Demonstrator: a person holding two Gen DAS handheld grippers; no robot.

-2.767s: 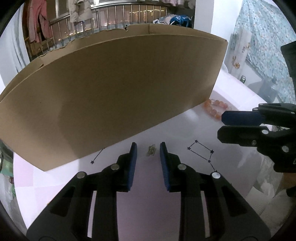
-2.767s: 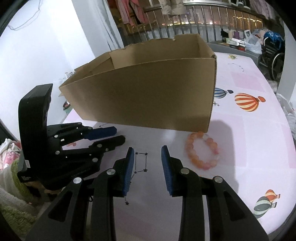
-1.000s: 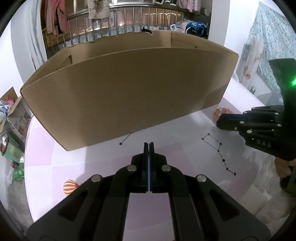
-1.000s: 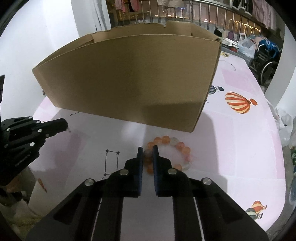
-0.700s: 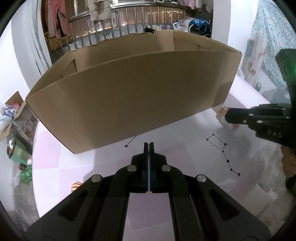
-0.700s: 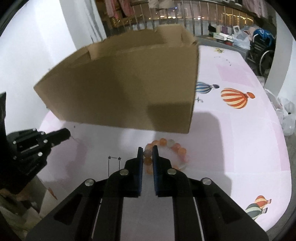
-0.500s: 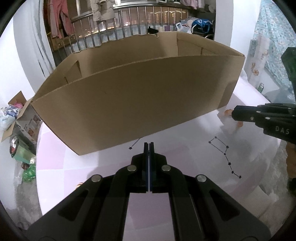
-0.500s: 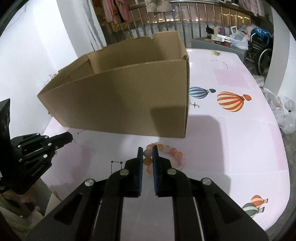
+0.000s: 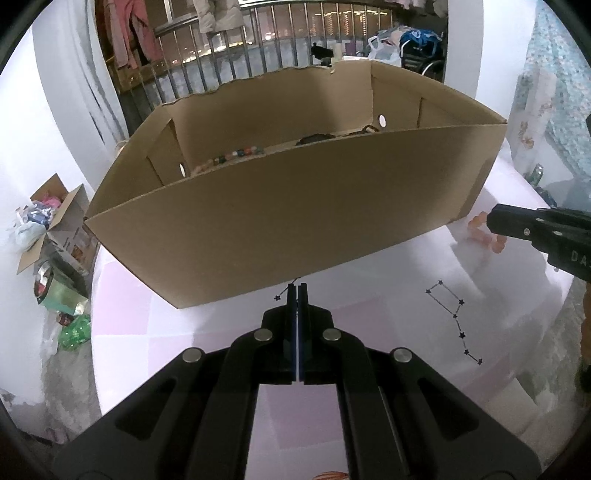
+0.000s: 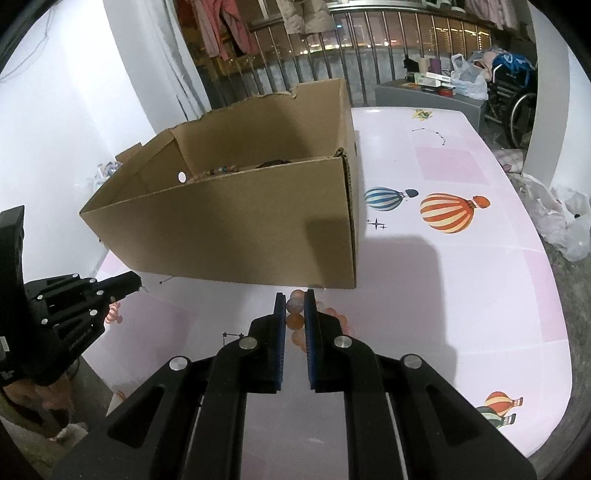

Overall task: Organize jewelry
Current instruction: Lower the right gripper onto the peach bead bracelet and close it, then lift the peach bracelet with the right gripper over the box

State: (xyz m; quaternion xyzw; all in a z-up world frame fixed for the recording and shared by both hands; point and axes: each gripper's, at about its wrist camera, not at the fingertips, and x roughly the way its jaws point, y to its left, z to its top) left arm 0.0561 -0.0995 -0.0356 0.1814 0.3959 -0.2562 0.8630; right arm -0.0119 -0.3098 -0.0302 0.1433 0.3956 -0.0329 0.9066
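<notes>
Now your right gripper (image 10: 294, 314) pinches the orange bead bracelet (image 10: 295, 320) above the pink balloon-print bench (image 10: 461, 280); your left gripper (image 9: 297, 295) is pressed together beside the cardboard box (image 9: 295, 221), railing (image 10: 369, 37) behind.

Wheelchair (image 10: 517, 92) by railing (image 10: 388, 48) — clothes (image 10: 229, 26) hanging.
</notes>
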